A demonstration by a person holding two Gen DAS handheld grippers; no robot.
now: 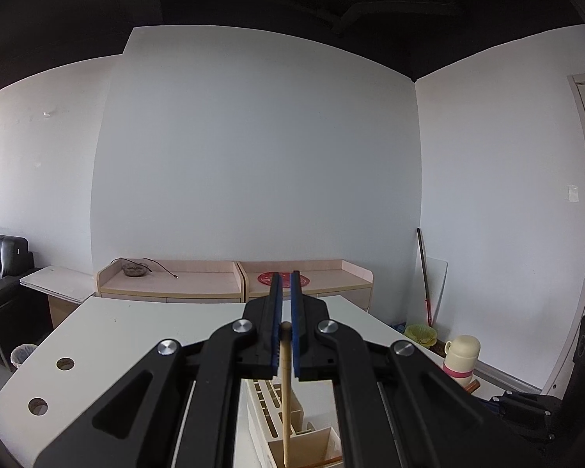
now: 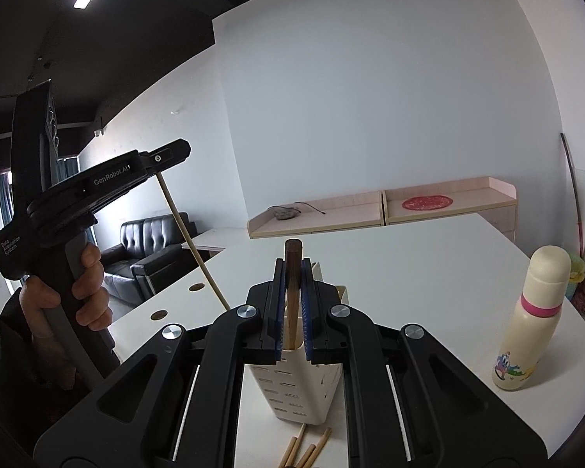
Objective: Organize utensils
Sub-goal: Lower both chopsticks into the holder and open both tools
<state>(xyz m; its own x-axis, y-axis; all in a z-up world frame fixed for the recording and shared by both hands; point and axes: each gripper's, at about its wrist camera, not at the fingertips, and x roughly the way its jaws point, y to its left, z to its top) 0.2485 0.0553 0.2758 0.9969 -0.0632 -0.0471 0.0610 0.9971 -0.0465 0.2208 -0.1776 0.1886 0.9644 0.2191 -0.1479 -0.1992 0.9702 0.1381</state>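
Observation:
My left gripper (image 1: pixel 286 277) is shut on a pale wooden chopstick (image 1: pixel 286 386) that hangs down into the cream slotted utensil holder (image 1: pixel 288 425) below. In the right wrist view the left gripper (image 2: pixel 167 156) is up at the left, and its chopstick (image 2: pixel 193 241) slants down toward the holder. My right gripper (image 2: pixel 293 263) is shut on a dark-tipped wooden stick (image 2: pixel 292 292), held upright in the cream holder (image 2: pixel 296 390). Several loose chopsticks (image 2: pixel 306 450) lie on the white table in front of the holder.
A cream bottle with a pink band (image 2: pixel 534 319) stands on the white table (image 2: pixel 409 273) to the right; it also shows in the left wrist view (image 1: pixel 462 358). Wooden cabinets (image 1: pixel 234 280) line the far wall. A black sofa (image 2: pixel 152 253) is at left.

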